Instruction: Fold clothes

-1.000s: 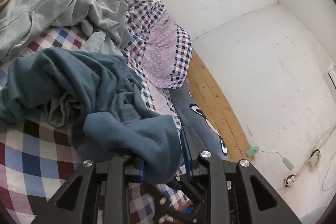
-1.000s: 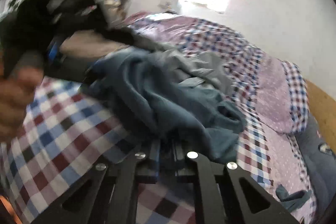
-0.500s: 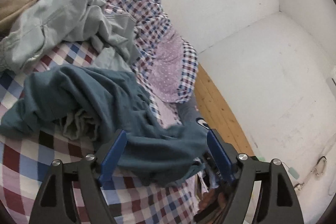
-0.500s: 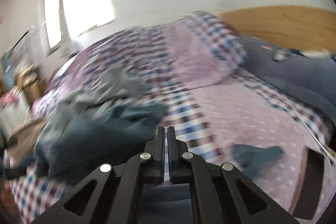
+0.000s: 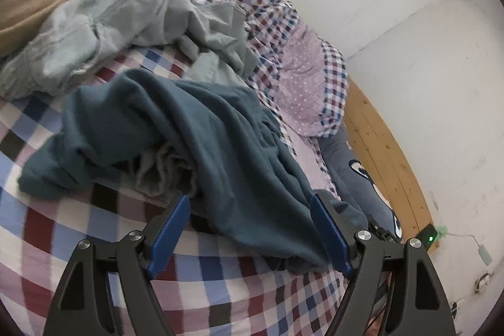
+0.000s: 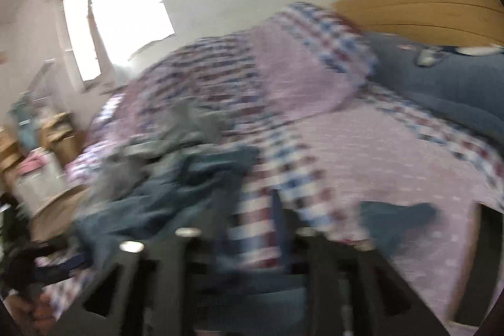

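The teal garment [image 5: 201, 147] is lying crumpled on the checked bed [image 5: 63, 241], awaiting spreading. The left claw [image 5: 249, 229] is standing wide, straddling its hem without pinching. The right claw [image 6: 245, 229] is opening (blurred), nothing between.

No readable text, label, brand, number or sign shows in either view

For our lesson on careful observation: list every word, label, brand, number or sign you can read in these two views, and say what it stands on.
No readable text in either view.
Blue pillow: a cartoon print, no letters visible.
Small black device by the headboard: a green light only, no marking legible.
Boxes beside the bed, right wrist view: too blurred to tell whether they carry print.
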`<move>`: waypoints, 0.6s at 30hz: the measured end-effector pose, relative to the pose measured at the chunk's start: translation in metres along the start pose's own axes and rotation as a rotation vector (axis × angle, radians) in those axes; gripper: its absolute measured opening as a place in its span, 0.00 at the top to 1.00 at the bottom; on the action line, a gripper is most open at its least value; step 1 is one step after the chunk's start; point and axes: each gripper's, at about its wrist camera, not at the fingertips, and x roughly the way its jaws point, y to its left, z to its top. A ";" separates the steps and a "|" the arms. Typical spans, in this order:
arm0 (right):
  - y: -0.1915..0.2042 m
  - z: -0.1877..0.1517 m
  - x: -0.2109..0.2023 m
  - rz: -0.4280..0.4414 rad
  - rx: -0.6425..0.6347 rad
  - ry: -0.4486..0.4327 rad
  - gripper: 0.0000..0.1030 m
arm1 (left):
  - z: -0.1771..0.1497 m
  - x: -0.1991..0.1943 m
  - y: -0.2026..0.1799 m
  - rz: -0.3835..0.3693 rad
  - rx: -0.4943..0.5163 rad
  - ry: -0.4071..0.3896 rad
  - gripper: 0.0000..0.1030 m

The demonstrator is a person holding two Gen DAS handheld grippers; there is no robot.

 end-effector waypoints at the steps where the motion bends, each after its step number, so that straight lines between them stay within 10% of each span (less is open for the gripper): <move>1: 0.011 -0.002 0.000 0.049 -0.029 -0.003 0.49 | -0.003 0.003 -0.004 -0.019 0.019 0.011 0.21; 3: 0.033 -0.006 0.001 0.106 -0.097 0.003 0.44 | -0.009 0.009 -0.015 -0.054 0.074 0.046 0.30; 5: 0.055 -0.015 0.008 0.143 -0.182 0.042 0.43 | -0.017 0.017 -0.028 -0.034 0.146 0.105 0.77; 7: 0.077 -0.026 0.017 0.148 -0.294 0.109 0.44 | -0.024 0.027 -0.037 0.000 0.208 0.163 0.99; 10: 0.100 -0.047 0.021 0.164 -0.427 0.186 0.86 | -0.029 0.032 -0.040 0.026 0.226 0.174 0.99; 15: 0.131 -0.079 0.004 0.288 -0.598 0.266 0.90 | -0.017 0.016 -0.025 -0.011 0.116 0.096 0.86; 18: 0.148 -0.104 -0.003 0.339 -0.714 0.334 0.91 | -0.010 0.002 -0.019 -0.063 0.059 0.035 0.43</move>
